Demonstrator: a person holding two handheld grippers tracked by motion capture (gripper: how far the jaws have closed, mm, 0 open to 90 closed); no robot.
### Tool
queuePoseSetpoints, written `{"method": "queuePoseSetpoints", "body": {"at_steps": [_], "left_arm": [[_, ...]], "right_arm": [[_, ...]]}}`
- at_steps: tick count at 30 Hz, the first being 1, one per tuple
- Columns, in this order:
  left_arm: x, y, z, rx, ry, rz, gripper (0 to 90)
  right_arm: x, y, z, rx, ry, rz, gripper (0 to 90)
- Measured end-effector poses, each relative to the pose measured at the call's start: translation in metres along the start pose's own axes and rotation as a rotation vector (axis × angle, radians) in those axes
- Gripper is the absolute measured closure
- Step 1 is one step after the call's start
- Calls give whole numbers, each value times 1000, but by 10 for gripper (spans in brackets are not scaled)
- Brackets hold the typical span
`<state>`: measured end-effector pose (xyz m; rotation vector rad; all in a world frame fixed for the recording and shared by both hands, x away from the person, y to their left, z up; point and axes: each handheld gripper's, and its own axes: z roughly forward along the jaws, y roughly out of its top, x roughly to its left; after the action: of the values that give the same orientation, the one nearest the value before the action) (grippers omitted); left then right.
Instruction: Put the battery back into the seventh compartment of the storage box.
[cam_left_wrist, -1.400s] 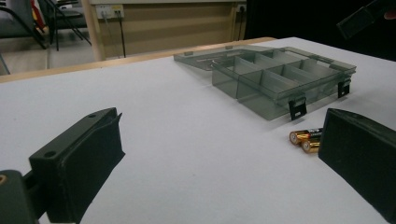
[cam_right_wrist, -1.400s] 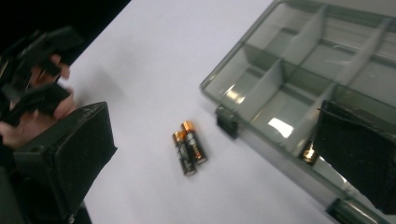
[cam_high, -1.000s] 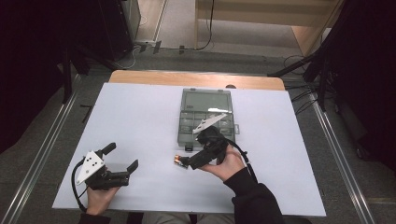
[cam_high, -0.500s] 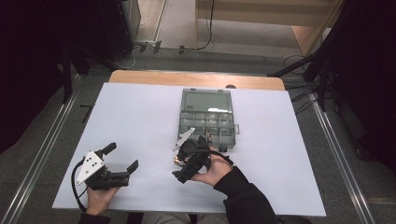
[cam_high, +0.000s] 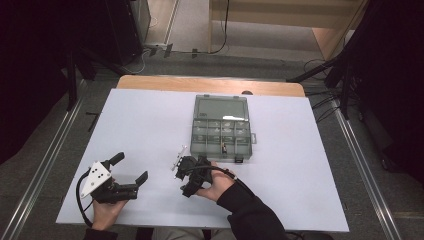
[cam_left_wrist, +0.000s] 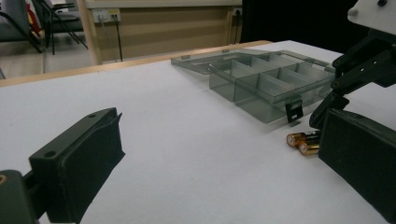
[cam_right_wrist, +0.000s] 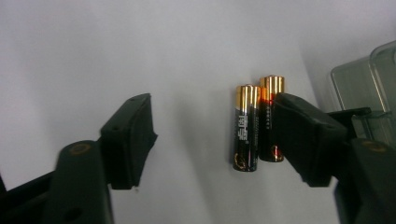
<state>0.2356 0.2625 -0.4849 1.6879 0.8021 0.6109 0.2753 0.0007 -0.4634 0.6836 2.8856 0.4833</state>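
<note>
Near the front of the white tabletop (cam_high: 150, 120), two hand-held grippers sit with their jaws apart.

Two batteries (cam_right_wrist: 256, 126) lie side by side, touching, flat on the tabletop just in front of the grey compartment box (cam_high: 221, 131), whose lid is folded open and flat behind it. The right hand-held gripper (cam_right_wrist: 212, 135) hangs low over the batteries, jaws spread, one jaw overlapping the farther battery's side, the other well clear; I cannot tell whether it touches. The left hand-held gripper (cam_high: 131, 172) rests at the front left, jaws wide and holding nothing, well apart from the batteries.
</note>
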Motion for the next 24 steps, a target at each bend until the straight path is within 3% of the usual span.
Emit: {"method": "queuePoseSetpoints", "body": {"at_steps": [5,10,17,21,24], "left_arm": [[0,0,0,-1,0,0,0],[0,0,0,1,1,1,0],[0,0,0,-1,-2,-1,0],[0,0,0,-3,-4,0,0],[0,0,0,-3,-3,1,0]], "right_arm": [[-2,0,1,14,-20,18,400],[-4,-1,2,23,-1,29,494],[-2,1,8,45,-26,39,538],[2,3,12,56,-28,28,657],[4,3,14,66,-35,32,690]]}}
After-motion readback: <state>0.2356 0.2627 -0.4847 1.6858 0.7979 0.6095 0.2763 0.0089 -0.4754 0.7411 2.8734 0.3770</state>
